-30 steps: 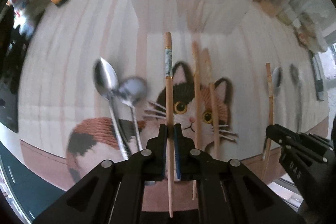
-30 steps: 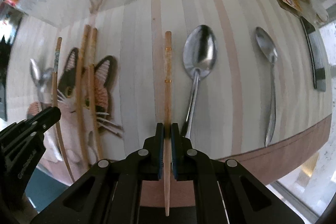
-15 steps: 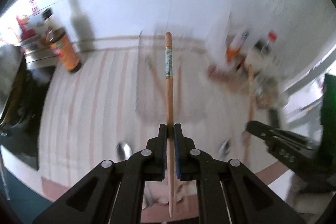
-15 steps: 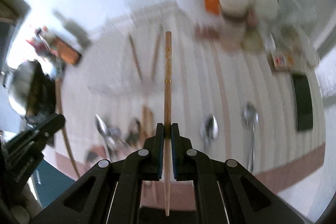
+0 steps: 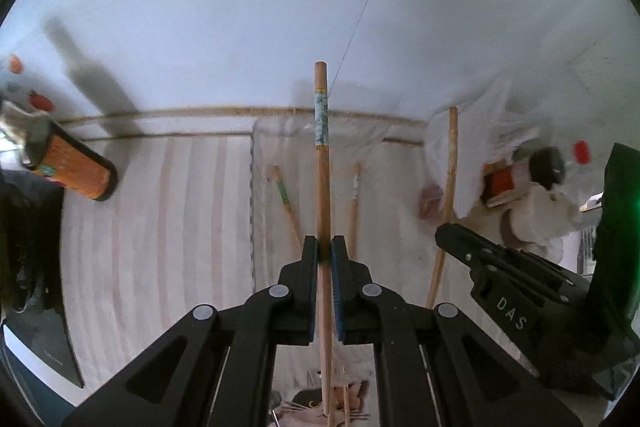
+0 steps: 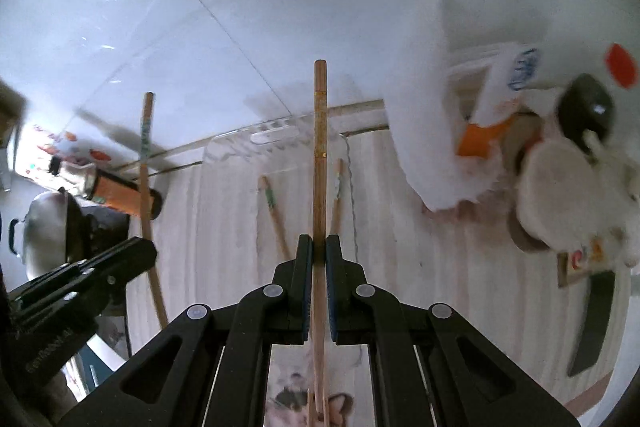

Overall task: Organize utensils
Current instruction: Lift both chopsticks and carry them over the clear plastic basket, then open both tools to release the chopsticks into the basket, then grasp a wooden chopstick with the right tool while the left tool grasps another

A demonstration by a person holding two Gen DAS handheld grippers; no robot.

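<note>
My left gripper [image 5: 325, 254] is shut on a wooden chopstick [image 5: 322, 183] with a blue-green patterned band, held upright in the air. My right gripper [image 6: 319, 251] is shut on a plain wooden chopstick [image 6: 320, 163] with thin gold rings. Both sticks hang above a clear plastic tray [image 5: 256, 211] on the striped counter, near the wall. Two chopsticks [image 5: 285, 199] lie inside the tray. In the left wrist view the right gripper [image 5: 444, 233] and its chopstick [image 5: 450, 179] stand at the right. In the right wrist view the left gripper [image 6: 138, 255] and its chopstick [image 6: 145, 163] stand at the left.
An orange can [image 5: 76, 167] stands on the counter at the left, with a metal pot [image 6: 44, 227] beyond it. Bottles, a white bag [image 6: 424, 115] and jars crowd the right. A cat-print mat [image 5: 320, 403] lies below the grippers. A white tiled wall rises behind the tray.
Both grippers rose off the cat mat with their chopsticks and travelled toward the wall. The spoons and other chopsticks on the mat have dropped out of view; the tray now lies under the sticks.
</note>
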